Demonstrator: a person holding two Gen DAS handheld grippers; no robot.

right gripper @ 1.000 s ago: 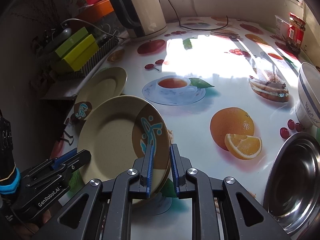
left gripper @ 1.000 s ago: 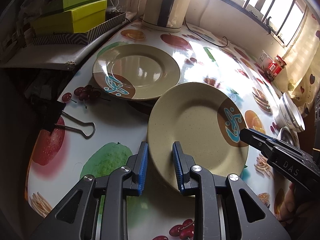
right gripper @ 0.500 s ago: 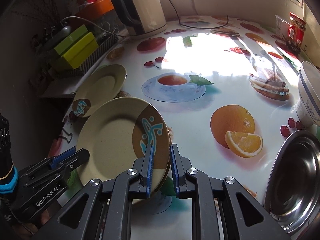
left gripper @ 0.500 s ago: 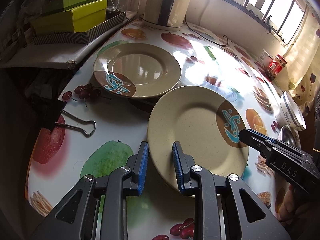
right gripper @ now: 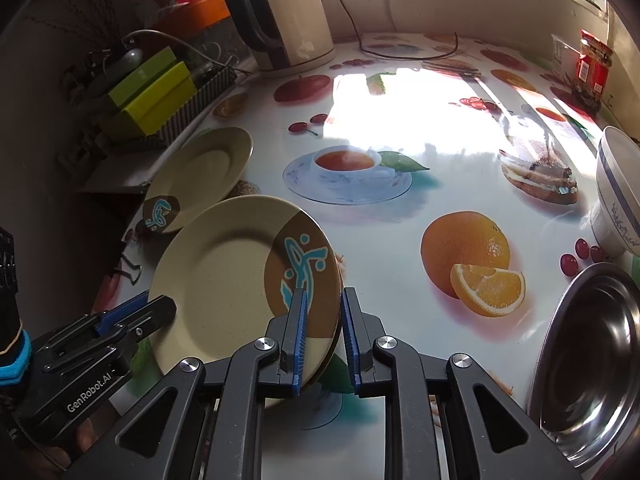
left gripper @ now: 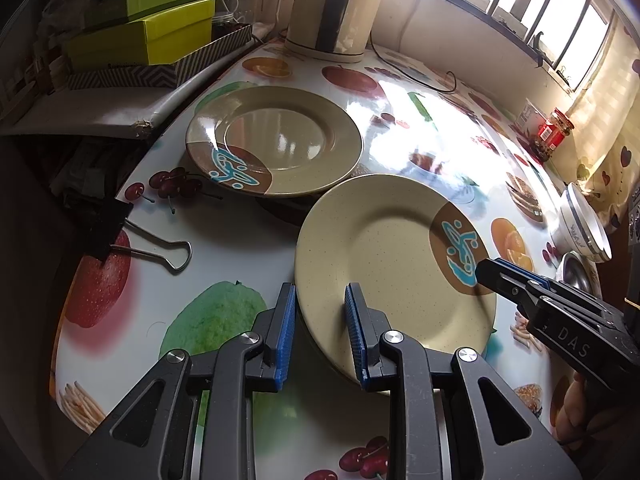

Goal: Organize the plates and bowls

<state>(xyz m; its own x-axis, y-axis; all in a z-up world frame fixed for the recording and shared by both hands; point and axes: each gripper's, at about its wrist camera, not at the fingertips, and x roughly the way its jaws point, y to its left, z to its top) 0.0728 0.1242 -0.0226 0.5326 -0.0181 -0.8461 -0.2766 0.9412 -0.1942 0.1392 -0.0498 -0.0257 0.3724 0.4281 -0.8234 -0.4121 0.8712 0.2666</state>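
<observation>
Fruit-printed tablecloth (left gripper: 240, 240) carries one beige plate (left gripper: 276, 140) flat near its left edge, while a second beige plate (right gripper: 240, 276) hangs tilted above it, rim pinched by the right gripper (right gripper: 323, 332) and straddled by the left gripper (left gripper: 320, 328), whose grip I cannot tell.

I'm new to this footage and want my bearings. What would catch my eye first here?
A beige plate with a brown and blue emblem sits tilted off the fruit-print tablecloth, with the left gripper and the right gripper straddling opposite rims. A matching second plate lies flat behind it, near the yellow-green boxes.
</observation>
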